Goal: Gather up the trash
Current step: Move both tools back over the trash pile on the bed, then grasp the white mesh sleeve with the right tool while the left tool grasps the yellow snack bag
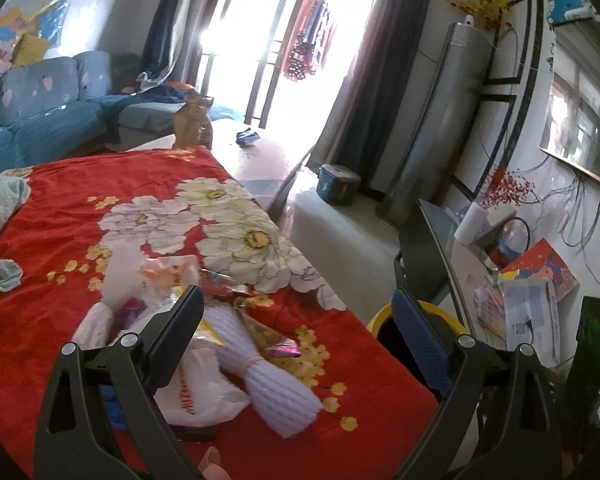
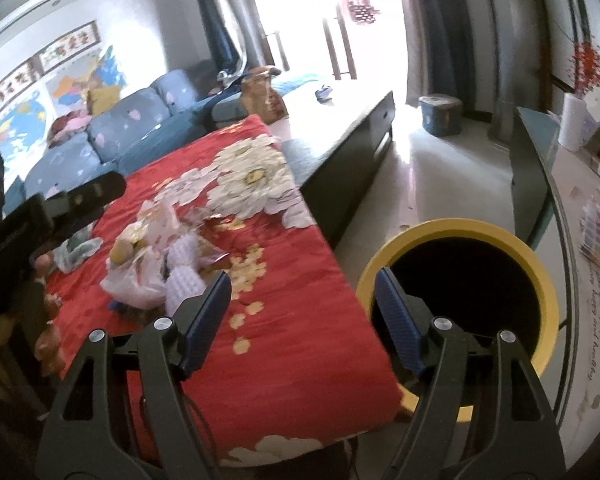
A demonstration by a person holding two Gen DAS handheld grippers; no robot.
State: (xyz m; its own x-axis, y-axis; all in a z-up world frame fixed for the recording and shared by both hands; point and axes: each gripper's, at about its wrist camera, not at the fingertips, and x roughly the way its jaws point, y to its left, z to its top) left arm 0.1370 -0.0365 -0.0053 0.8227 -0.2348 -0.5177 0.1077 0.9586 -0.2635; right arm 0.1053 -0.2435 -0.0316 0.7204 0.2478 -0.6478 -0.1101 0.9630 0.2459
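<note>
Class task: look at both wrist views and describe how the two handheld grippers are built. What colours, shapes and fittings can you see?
The left gripper and the right gripper look alike: each has two black plastic arms with triangular cut-outs, joined by round silver rivets. Their fingers are flat paddles faced with ribbed dark blue pads. No cables or markings show on either one.

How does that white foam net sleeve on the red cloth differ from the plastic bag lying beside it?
The foam net sleeve is a ribbed tube cinched by a band; the plastic bag is smooth, crumpled film with red print. The sleeve is opaque pale lilac-white, while the bag is translucent. Both lie in the trash pile on the red floral cloth.
</note>
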